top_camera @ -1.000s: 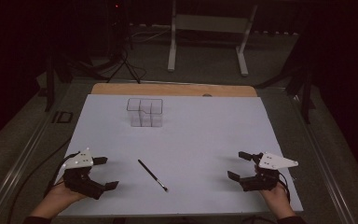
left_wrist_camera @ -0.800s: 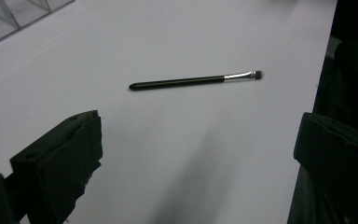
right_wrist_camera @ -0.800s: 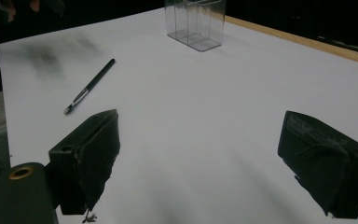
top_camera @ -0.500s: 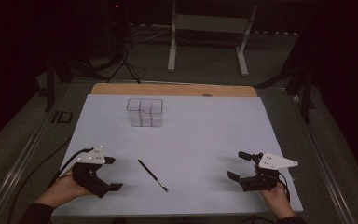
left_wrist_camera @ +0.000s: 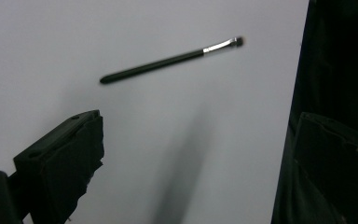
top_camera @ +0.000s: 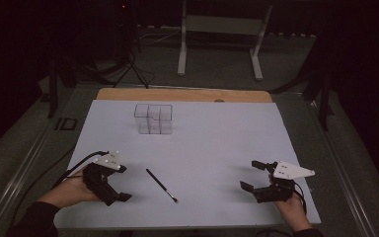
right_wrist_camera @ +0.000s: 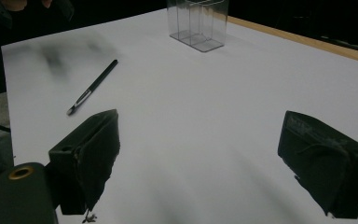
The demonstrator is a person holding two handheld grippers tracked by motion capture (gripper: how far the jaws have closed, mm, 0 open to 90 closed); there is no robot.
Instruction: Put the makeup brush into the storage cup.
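While both jaws gape empty, one brush [top_camera: 161, 185] lies between the left gripper [top_camera: 121, 182] and right gripper [top_camera: 250, 175], nearer the left; one clear organizer [top_camera: 153, 118] stands beyond.

Both hands hold grippers low near the table's front edge: left gripper [top_camera: 116, 183] and right gripper [top_camera: 250, 176], jaws apart.

White table [top_camera: 217, 143]: brush [top_camera: 161, 185], clear organizer [top_camera: 153, 118].
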